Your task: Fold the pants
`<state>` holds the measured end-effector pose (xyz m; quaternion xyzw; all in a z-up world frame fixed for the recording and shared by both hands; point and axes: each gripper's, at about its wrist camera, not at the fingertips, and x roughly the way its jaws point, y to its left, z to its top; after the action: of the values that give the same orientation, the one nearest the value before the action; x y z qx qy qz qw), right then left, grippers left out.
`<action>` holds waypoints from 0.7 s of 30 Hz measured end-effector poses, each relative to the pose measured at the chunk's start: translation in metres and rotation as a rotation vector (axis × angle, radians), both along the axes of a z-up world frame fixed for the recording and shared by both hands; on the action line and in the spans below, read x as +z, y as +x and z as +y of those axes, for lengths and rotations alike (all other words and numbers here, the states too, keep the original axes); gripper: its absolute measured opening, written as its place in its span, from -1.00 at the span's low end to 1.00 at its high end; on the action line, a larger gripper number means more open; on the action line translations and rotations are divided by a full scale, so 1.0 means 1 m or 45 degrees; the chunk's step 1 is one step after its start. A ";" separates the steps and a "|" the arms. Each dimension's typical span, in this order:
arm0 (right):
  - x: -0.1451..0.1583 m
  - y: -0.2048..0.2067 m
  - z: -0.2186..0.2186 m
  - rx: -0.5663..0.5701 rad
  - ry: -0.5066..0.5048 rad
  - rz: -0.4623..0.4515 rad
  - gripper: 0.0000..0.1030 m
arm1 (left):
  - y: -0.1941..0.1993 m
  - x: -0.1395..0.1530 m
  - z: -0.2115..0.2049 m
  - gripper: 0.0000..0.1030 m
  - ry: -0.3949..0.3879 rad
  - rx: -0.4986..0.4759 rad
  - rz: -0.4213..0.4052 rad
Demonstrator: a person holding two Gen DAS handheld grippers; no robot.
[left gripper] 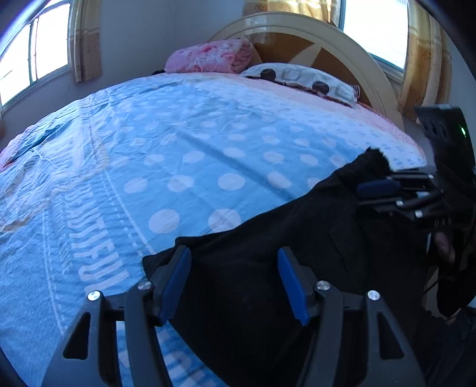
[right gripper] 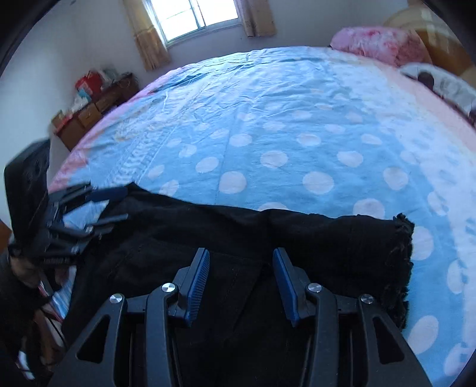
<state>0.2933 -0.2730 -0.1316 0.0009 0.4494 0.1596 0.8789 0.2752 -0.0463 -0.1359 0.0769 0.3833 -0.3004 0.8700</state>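
Currently both tongs, left tongs [left gripper: 235, 269] and right tongs [right gripper: 241, 271], gape wide over the black pants [right gripper: 297, 238]; grip the frayed hem [right gripper: 401, 256] at 3 o'clock, keeping layers aligned.

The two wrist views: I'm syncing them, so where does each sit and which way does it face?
Left wrist: behind the open left tool, over the pants, facing the headboard; the right tool shows at right.
Right wrist: behind the open right tool, facing across the bed to a window; the left tool shows at left.
Shared: pants, bed, pink blanket.
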 end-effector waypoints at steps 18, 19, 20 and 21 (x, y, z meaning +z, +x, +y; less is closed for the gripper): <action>-0.015 -0.115 -0.010 0.050 -0.307 -0.132 0.00 | -0.113 -0.036 0.018 0.66 0.013 0.192 0.074; -0.008 -0.119 -0.013 0.052 -0.262 -0.150 0.00 | -0.111 -0.030 0.019 0.65 0.016 0.217 0.059; 0.003 -0.124 -0.021 0.053 -0.181 -0.178 0.00 | -0.112 -0.026 0.021 0.65 0.009 0.229 0.043; 0.013 -0.130 -0.032 0.035 -0.115 -0.203 0.00 | -0.113 -0.019 0.022 0.65 -0.001 0.241 0.023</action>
<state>0.1635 -0.3051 -0.1190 -0.0576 0.3848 0.1506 0.9088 0.1618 -0.0239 -0.1554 0.0371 0.3965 -0.2176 0.8911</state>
